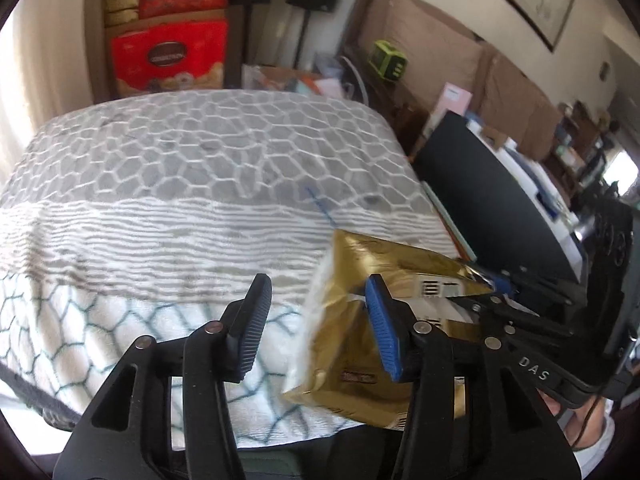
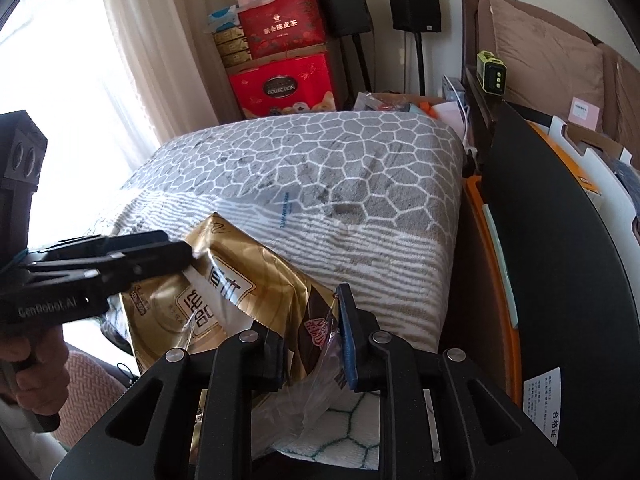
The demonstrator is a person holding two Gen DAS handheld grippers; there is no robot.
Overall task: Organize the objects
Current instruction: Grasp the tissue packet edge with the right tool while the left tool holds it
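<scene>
A gold tissue pack (image 1: 352,264) in crinkled plastic wrap lies on the patterned blanket (image 1: 180,168) near its front right corner. My left gripper (image 1: 318,320) is open; the pack's left edge reaches between its fingers, and the pads do not press on it. In the right wrist view the gold pack (image 2: 248,248) lies tilted, and my right gripper (image 2: 310,340) is shut on its crumpled near end. The left gripper (image 2: 176,256) comes in from the left there, its tips at the pack's upper corner. The right gripper (image 1: 476,300) shows at the pack's far right end.
Red gift boxes (image 2: 284,84) are stacked behind the blanket (image 2: 320,160). A black curved panel (image 2: 552,240) and an orange-edged board (image 2: 476,208) stand close on the right. A green box (image 2: 492,72) sits on a headboard. A person's hand (image 2: 36,372) holds the left gripper's handle.
</scene>
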